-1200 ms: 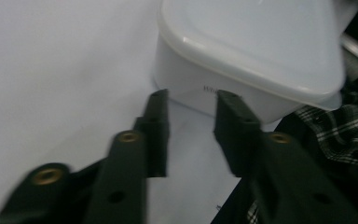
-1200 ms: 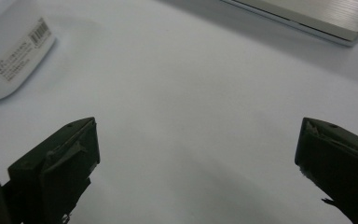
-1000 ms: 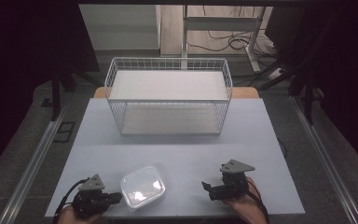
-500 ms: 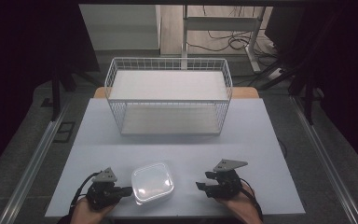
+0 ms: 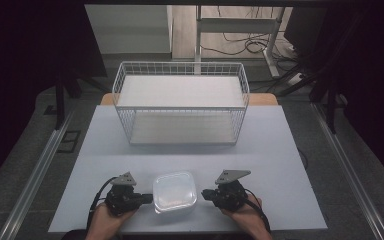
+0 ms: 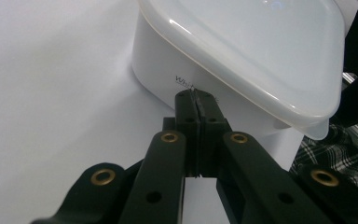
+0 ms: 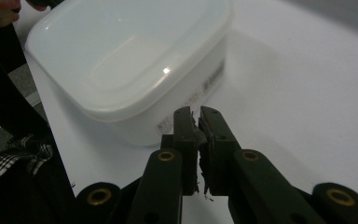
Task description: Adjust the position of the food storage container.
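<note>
White plastic is the material of the lidded container (image 5: 174, 191) that we have between our two tools, on the pale table (image 5: 280, 150) near its edge on our side. We hold the left gripper (image 5: 147, 199) just beside the left wall of the container. Its jaws are pressed together with nothing between them. In the left gripper view the tips (image 6: 196, 97) stand right at the side wall of the container (image 6: 223, 60), under the rim of the lid, next to some grey printed letters. Whether they really touch the wall we cannot tell for sure, but no gap is visible.

We hold the right gripper (image 5: 206, 193) on the other side, a little apart from the right wall of the container. Its jaws have just been closing, and now they are almost together, with nothing caught between them. In the right gripper view a thin slit remains between the tips (image 7: 195, 113), and the container (image 7: 135, 65) stands ahead of them and slightly to the left, with a strip of bare table before it.

Both tools point at each other, so the container lies in front of each one. Far ahead of both, on the other half of the table, stands a white wire basket (image 5: 180, 107).
</note>
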